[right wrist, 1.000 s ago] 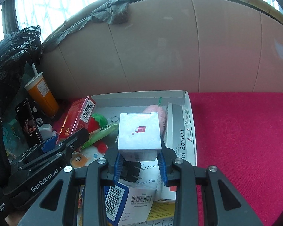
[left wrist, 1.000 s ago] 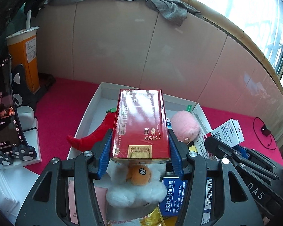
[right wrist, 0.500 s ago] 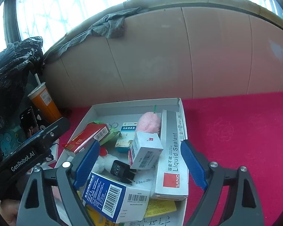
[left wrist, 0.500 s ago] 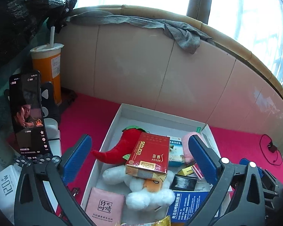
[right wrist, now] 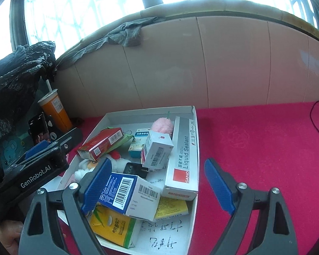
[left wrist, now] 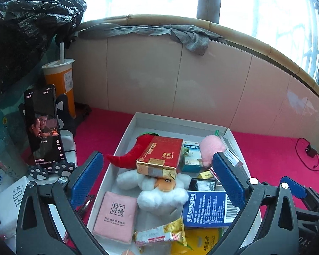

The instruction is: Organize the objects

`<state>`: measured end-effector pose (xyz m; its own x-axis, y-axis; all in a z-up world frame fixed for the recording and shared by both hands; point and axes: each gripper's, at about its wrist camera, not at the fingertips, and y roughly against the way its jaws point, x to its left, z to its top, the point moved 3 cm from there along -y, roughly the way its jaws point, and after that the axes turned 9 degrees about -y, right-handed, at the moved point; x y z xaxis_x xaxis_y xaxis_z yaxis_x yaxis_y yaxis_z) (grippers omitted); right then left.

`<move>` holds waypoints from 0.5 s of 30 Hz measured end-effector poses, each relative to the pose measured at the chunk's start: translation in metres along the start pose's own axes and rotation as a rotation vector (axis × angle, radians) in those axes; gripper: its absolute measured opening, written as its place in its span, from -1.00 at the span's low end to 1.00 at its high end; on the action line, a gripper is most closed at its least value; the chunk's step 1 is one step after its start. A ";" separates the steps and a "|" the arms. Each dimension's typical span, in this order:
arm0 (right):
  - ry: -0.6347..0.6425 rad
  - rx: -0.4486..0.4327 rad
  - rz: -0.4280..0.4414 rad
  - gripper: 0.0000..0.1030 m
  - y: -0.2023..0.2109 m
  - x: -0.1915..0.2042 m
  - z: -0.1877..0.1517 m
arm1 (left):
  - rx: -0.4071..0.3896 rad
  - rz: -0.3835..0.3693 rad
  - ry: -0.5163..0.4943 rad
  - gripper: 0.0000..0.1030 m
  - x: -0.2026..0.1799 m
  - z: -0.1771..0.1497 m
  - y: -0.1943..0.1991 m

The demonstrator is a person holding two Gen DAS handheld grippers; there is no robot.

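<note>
A white cardboard tray [left wrist: 125,136] on the red cloth holds several items. The red and gold carton [left wrist: 161,153] lies on a white plush toy [left wrist: 159,193], beside a red chili plush [left wrist: 134,155]. My left gripper [left wrist: 157,156] hangs open and wide above them, touching nothing. In the right wrist view a small white barcoded box [right wrist: 157,148] leans against the grey Liquid Sealant box [right wrist: 182,153]. My right gripper [right wrist: 158,161] is open over the tray's near right side. Its left finger overlaps a blue and white box [right wrist: 125,193], and nothing is gripped.
An orange drink cup [left wrist: 60,85] with a straw and a phone on a stand [left wrist: 43,125] stand left of the tray. A black plastic bag [left wrist: 21,31] looms above them. A tiled wall rises behind. Right of the tray, red cloth [right wrist: 255,148] stretches to a black cable [left wrist: 308,155].
Both grippers opened and drew back and upward. The left let go of the red carton, now lying on the plush toy. The right released the small white box into the tray.
</note>
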<state>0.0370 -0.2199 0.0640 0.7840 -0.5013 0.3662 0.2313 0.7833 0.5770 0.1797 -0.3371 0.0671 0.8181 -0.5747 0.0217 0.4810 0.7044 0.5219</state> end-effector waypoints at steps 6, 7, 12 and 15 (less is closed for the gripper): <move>-0.073 0.018 0.004 0.74 0.022 -0.026 -0.014 | 0.000 0.049 -0.058 0.99 -0.013 -0.011 0.027; -0.085 0.015 0.006 0.74 0.029 -0.031 -0.015 | -0.007 0.056 -0.061 0.99 -0.014 -0.013 0.033; -0.154 -0.051 0.002 0.74 0.072 -0.058 -0.016 | -0.019 0.099 -0.069 0.99 -0.022 -0.025 0.066; -0.174 -0.129 -0.010 0.74 0.107 -0.073 -0.014 | -0.039 0.091 -0.125 0.99 -0.033 -0.032 0.087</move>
<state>0.0126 -0.0942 0.0892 0.6725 -0.5562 0.4883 0.3188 0.8131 0.4871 0.2048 -0.2433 0.0848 0.8141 -0.5537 0.1749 0.4207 0.7701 0.4795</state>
